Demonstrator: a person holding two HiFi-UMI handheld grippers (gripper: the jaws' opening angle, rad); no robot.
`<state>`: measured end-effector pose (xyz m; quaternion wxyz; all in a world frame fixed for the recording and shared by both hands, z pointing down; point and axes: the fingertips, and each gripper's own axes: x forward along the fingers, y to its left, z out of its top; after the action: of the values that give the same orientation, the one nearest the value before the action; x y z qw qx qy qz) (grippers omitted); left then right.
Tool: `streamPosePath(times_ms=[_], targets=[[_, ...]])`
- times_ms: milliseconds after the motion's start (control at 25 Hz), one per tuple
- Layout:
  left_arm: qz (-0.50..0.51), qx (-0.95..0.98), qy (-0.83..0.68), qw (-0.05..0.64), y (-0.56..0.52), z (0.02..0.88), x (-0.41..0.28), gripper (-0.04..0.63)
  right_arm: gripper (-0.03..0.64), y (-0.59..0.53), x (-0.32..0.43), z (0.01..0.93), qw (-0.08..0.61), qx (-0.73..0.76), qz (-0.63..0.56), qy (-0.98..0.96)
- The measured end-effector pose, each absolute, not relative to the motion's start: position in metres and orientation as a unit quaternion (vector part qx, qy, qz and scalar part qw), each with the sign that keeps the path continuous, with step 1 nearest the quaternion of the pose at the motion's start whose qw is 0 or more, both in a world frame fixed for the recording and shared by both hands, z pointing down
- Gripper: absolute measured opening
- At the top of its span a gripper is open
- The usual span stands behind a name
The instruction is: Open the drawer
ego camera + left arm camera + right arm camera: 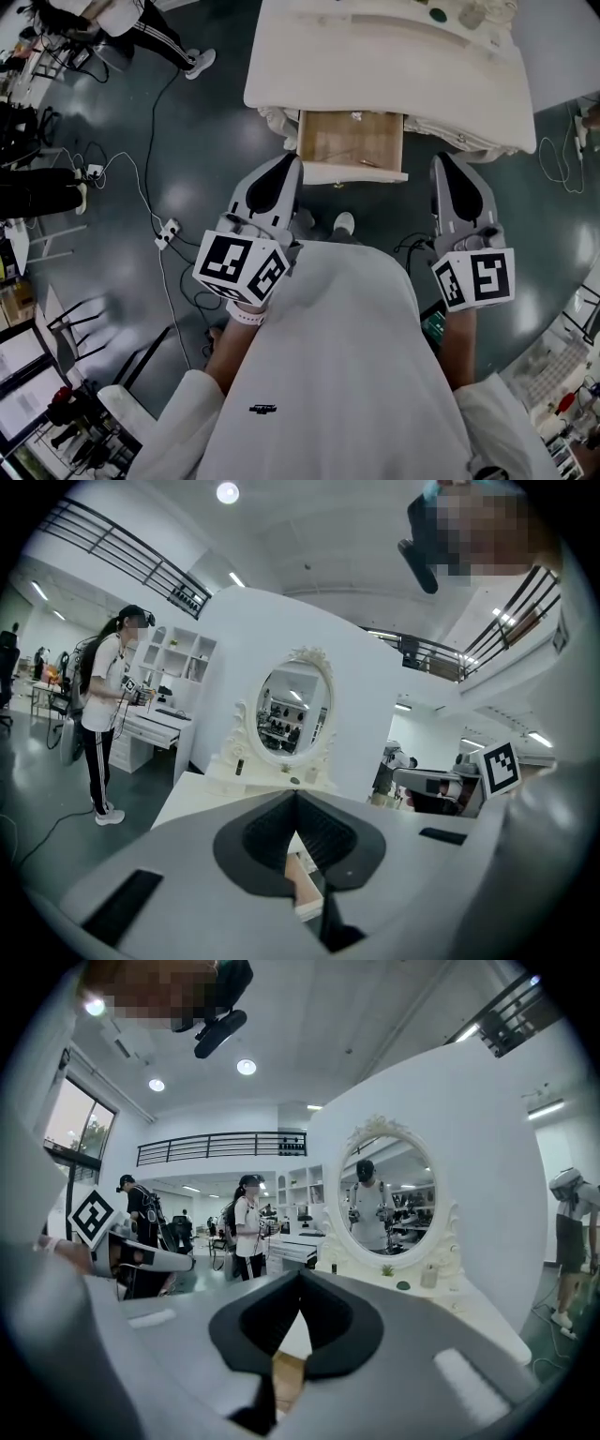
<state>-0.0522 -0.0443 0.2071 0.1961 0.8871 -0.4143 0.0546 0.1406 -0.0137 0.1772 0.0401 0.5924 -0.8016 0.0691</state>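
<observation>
The white dressing table (375,66) stands at the top of the head view. Its drawer (337,141) is pulled out, showing a bare wooden inside with a thin small item near the front. My left gripper (292,161) hovers just before the drawer's left front corner, jaws together and holding nothing. My right gripper (441,161) hangs to the right of the drawer front, apart from it, also shut and empty. In the left gripper view the jaws (296,795) meet, with the drawer (305,885) below them. The right gripper view shows the same closed jaws (300,1277).
An oval mirror (389,1194) and small items stand on the tabletop. Cables and a power strip (167,231) lie on the dark floor to the left. A person (103,719) stands by a white desk. Chairs and shelves crowd the left edge.
</observation>
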Motion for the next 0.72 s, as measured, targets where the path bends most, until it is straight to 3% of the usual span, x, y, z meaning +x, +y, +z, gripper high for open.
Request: streamPosePath(times_ms=[720], targets=[[0.045, 0.888, -0.416, 0.191, -0.052, 0.196, -0.064, 0.009, 0.011, 0.011, 0.164, 0.161, 0.014, 0.646, 0.052, -0.761]])
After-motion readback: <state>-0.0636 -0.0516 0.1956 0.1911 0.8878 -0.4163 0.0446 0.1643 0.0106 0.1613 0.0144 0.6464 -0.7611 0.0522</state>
